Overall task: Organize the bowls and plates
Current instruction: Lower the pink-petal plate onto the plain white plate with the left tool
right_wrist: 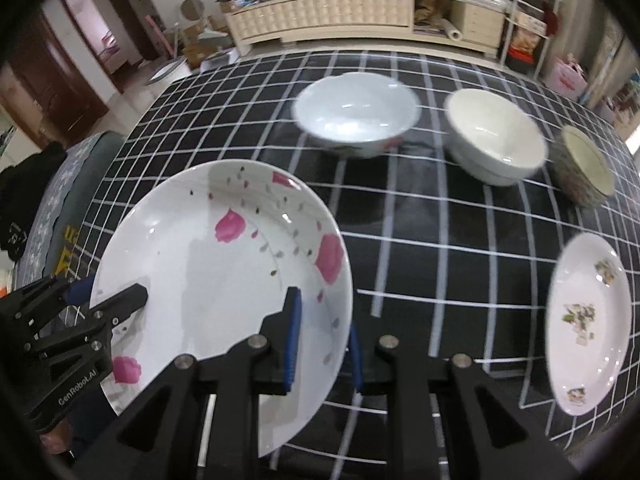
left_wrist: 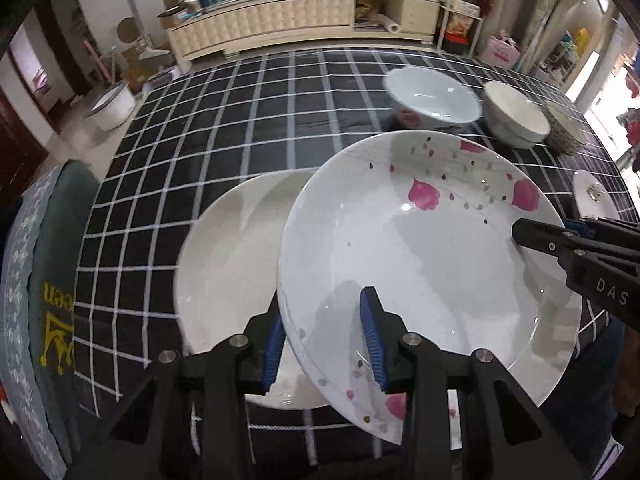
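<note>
A white plate with pink flowers (left_wrist: 420,248) (right_wrist: 208,264) hangs tilted above the black checked tablecloth (left_wrist: 240,120). My left gripper (left_wrist: 324,320) (right_wrist: 112,292) is shut on its left rim, one blue pad above and one below. On the opposite rim my right gripper (right_wrist: 324,320) (left_wrist: 536,232) is shut too. A plain white plate (left_wrist: 232,264) lies on the cloth below and to the left, partly hidden by the held plate.
At the far right stand a white bowl (right_wrist: 356,112), a stacked cream bowl (right_wrist: 496,136) and a patterned bowl (right_wrist: 584,164). A small decorated plate (right_wrist: 588,324) lies at the right edge. A cushioned seat (left_wrist: 48,280) borders the table's left side.
</note>
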Tool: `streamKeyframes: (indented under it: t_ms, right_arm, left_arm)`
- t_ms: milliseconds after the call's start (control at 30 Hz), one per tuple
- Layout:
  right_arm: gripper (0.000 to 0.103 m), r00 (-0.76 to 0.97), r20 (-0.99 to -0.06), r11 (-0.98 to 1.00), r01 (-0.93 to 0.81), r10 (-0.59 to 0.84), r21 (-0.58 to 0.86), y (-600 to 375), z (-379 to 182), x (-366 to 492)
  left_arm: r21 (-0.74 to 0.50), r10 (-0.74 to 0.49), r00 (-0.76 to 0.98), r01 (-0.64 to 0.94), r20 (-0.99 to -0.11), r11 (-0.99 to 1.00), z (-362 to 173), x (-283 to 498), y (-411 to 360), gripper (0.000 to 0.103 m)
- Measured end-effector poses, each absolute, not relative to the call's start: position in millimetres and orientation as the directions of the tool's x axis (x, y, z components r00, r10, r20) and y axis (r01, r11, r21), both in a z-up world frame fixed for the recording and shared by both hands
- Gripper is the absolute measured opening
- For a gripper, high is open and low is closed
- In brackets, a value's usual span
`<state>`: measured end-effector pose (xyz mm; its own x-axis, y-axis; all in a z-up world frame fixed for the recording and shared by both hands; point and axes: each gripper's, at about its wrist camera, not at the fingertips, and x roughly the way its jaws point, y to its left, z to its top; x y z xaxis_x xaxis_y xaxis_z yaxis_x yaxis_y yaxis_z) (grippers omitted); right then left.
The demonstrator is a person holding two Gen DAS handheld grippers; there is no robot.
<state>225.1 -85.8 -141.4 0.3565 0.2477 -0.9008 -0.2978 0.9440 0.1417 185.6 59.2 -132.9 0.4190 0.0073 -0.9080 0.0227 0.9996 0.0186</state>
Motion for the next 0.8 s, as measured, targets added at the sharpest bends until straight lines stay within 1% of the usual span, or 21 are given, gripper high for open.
streamKeyframes:
  t_ms: [267,400,667,800]
  right_arm:
    - [0.025,0.314,-0.913,0.928,-0.342,0.260,0.147,-50,-157,224]
    - [0.025,0.314,-0.915,0.923,-0.360,0.255,0.134,-40,-160,226]
    - [0.023,0.322,-0.915,0.912,-0.397,0.244,0.103,-22,-160,234]
    - [0.022,0.314,-0.923,0.912,-0.402,0.224,0.085,-13,-166,240]
  left_arm:
    - [0.006,0.023,0.387,-0.043,-0.922,0.999,-149,172,95,0.033]
    - [0.014,0.035,0.375,-0.059,-0.926,0.998,-157,172,104,0.031]
    - [0.020,0.049,0.357,-0.087,-0.933,0.996,-168,176,117,0.031]
    - [0.025,0.057,0.360,-0.092,-0.931,0.995,-172,177,126,0.026]
